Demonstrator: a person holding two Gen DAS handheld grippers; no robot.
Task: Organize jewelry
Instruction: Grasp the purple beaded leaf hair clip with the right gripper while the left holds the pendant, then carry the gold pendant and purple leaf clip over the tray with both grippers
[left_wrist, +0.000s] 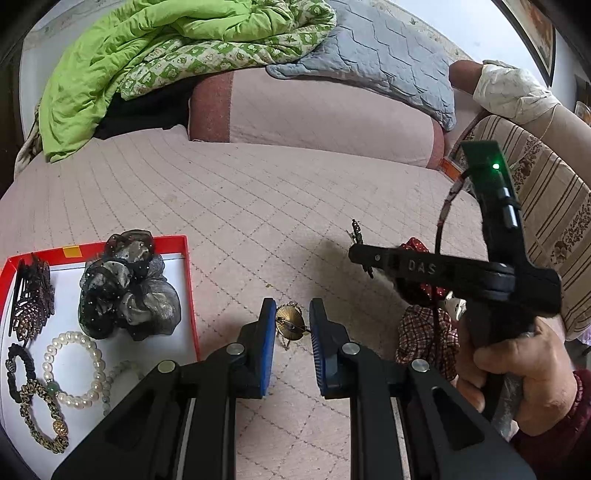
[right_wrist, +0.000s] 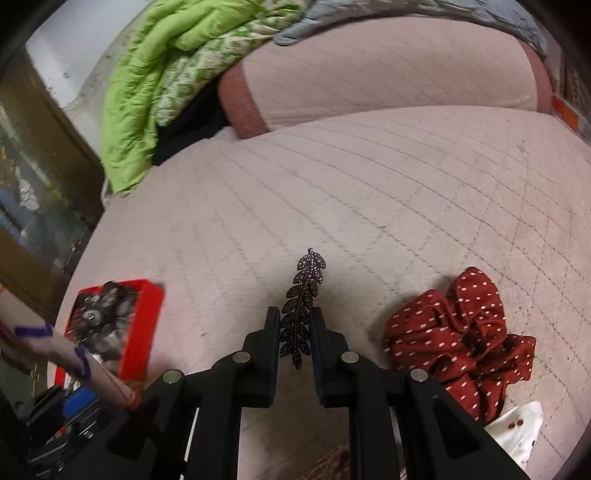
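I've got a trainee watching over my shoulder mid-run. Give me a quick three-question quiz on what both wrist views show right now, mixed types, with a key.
1. True or false: the right gripper has its jaws shut on the leaf-shaped hair clip.
2. Multiple choice: what lies between the jaws of the left gripper? A) pearl bracelet B) small gold brooch C) red dotted scrunchie
3. Short answer: which container already holds the pearl bracelet and the dark sheer scrunchie?

Key:
1. True.
2. B, the gold brooch lies on the bed cover, jaws apart on either side.
3. The red box.
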